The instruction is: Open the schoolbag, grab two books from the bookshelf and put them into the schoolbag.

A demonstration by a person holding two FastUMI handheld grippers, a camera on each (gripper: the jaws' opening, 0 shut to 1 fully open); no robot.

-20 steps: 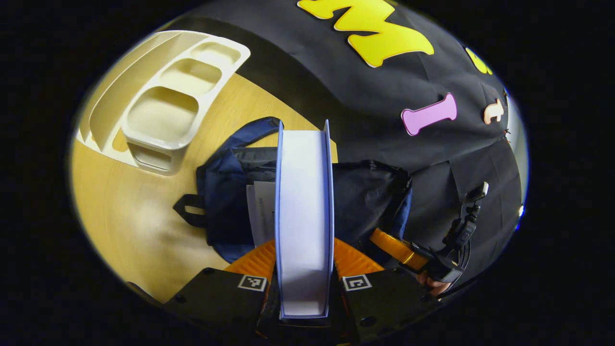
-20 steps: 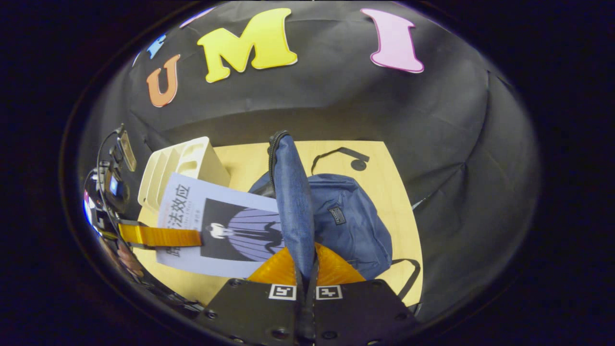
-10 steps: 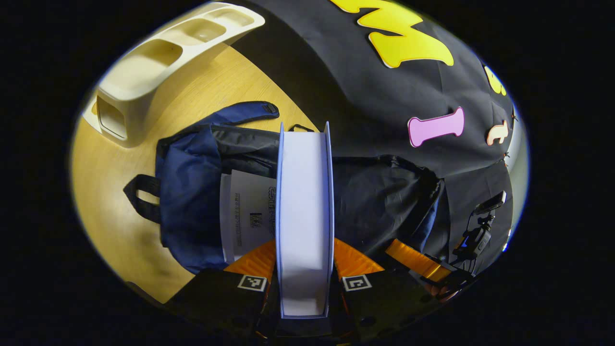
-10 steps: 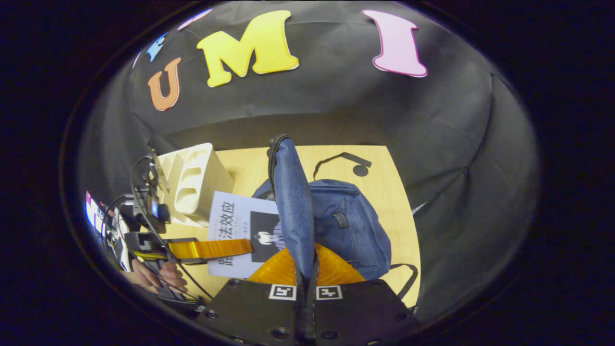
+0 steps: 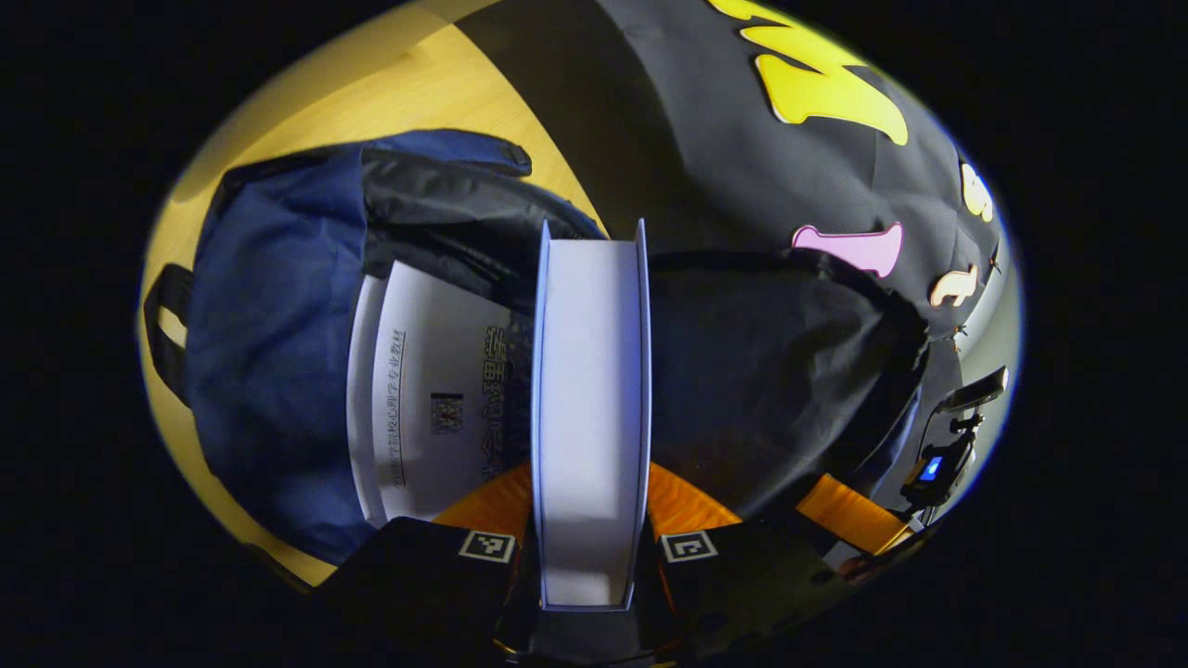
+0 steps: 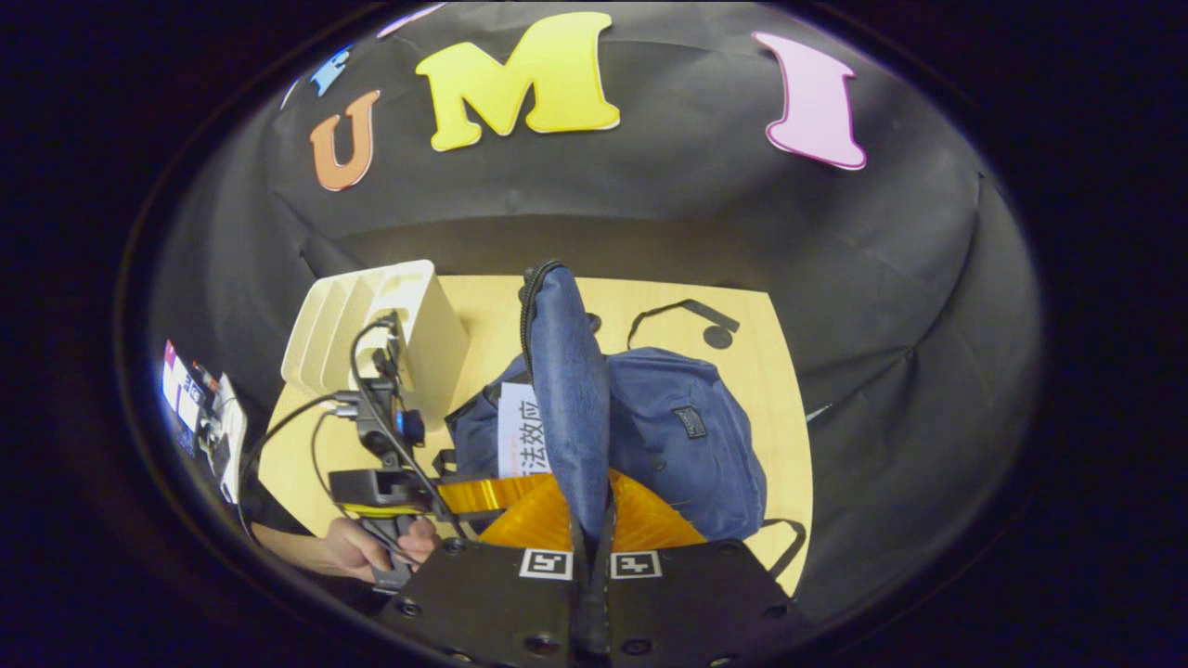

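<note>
Light wooden table (image 6: 761, 371) against creased black cloth wall (image 6: 650, 204), lit from above.

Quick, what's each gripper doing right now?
Left gripper: shut on the book.
Right gripper: shut on the schoolbag flap, holding it up.

I see a light wood table (image 6: 761, 390). Blue schoolbag (image 6: 687, 445) lies directly on it, roughly mid-table, black strap (image 6: 682, 311) trailing onto bare wood behind it. Cream bookshelf (image 6: 408, 325) stands on the table's back left part, just beside the bag. Left gripper view: bag (image 5: 269, 306) covers most of the tabletop (image 5: 408, 83).
</note>
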